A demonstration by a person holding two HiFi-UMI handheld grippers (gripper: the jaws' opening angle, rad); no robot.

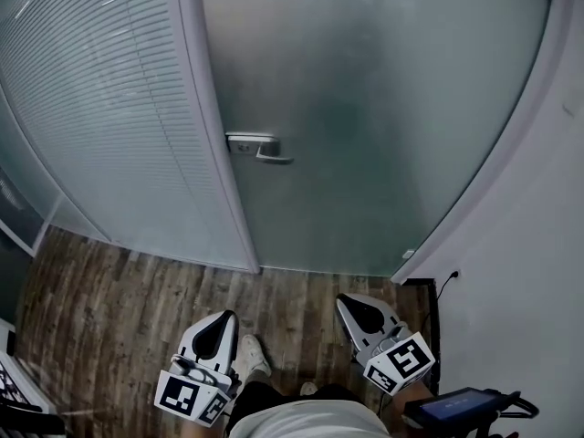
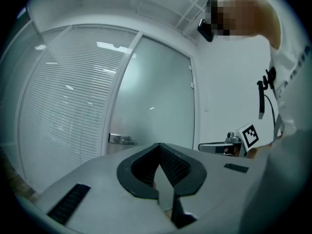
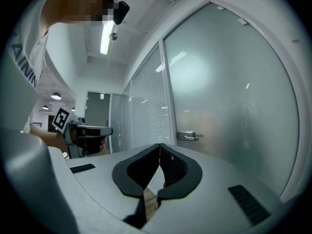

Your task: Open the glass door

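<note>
Ahead, glass door handle (image 1: 260,146) horizontal, pointing right, left claw (image 2: 159,147), right claw (image 3: 159,146) clenched empty.

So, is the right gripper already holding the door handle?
No, the right gripper is low near the floor, well apart from the door handle.

Grippers: two, the left gripper (image 1: 222,322) and the right gripper (image 1: 351,307). Ahead of both: one glass door (image 1: 365,108), fitted with one lever handle (image 1: 260,147). Ahead of the left gripper: one slatted blind panel (image 1: 100,108). Between them: one white shoe (image 1: 254,354).
</note>
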